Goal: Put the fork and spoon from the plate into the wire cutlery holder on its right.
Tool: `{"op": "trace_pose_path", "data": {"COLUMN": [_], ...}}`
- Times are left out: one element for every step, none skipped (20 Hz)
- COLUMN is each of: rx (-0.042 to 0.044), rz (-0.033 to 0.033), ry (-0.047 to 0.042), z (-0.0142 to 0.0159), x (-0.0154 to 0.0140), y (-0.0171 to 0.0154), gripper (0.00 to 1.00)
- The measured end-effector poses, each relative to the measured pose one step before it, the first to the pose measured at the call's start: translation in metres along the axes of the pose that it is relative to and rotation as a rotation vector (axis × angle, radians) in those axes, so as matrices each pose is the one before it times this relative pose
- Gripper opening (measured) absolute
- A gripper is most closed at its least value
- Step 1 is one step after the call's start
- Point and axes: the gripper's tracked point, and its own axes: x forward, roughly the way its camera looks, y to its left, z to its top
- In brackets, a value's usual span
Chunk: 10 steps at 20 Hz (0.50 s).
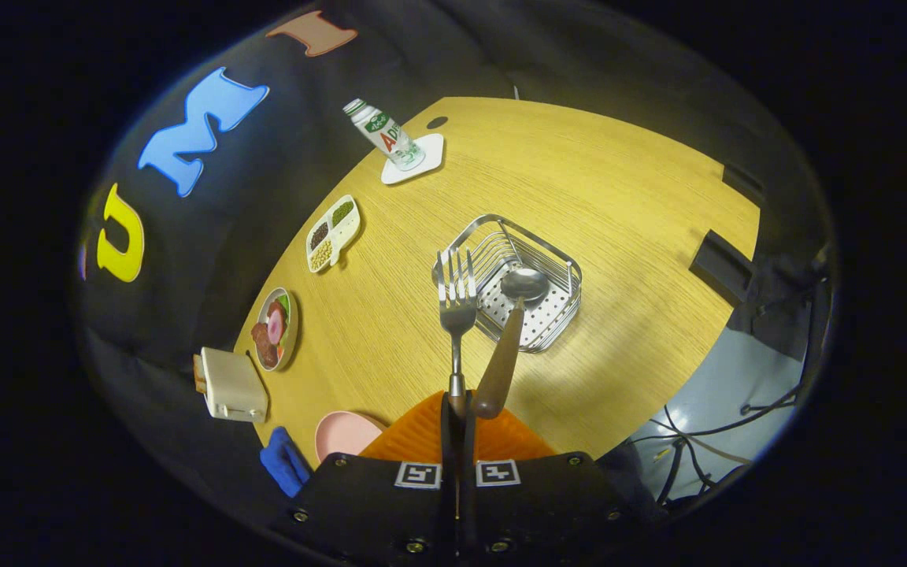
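Observation:
My gripper (458, 405) is shut on the fork (457, 295), gripping the thin metal handle, with the tines pointing away from me. The fork hangs high over the wooden table (595, 189), its tines over the near left rim of the wire cutlery holder (556, 260). The spoon (523, 283) has its metal bowl inside the holder. Its brown wooden handle (499, 366) rises toward me and ends just right of my fingertips; I cannot tell whether it touches them. The pink plate (343, 433) lies bare on the table to the left of my fingers.
A small bottle (381, 132) stands on a white coaster at the far end of the table. A divided dish of beans (332, 233), a plate of toy food (275, 327), a toaster (231, 384) and a blue cloth (284, 461) line the left edge. Cables (697, 449) lie on the floor right.

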Motion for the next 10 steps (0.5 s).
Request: {"op": "trace_pose_path", "data": {"rx": [0.02742,0.03227,0.02989,0.02925,0.04478,0.05137,0.03946,0.02465,0.01934,0.02368], "rz": [0.01327,0.01326,0.00867,0.00457,0.01674,0.01866,0.01165,0.00336,-0.00169,-0.00371], "ry": [0.01104,0.00929,0.01205,0.01124,0.02186,0.01748,0.01996,0.01665,0.01651,0.01508], "z": [0.00077,0.00246,0.00238,0.0006,0.00044,0.00129,0.00158,0.00135,0.00239,0.00209], "x": [-0.00006,-0.00015,-0.00045,0.00019,-0.00039,-0.00117,-0.00039,0.00039,0.00018,0.00018], "y": [0.00167,0.00171,0.00152,-0.00019,0.00253,0.00491,0.00205,0.00077,0.00095,0.00215], "gripper": [0.02,0.02,0.02,0.02,0.02,0.02,0.02,0.02,0.02,0.02]}}
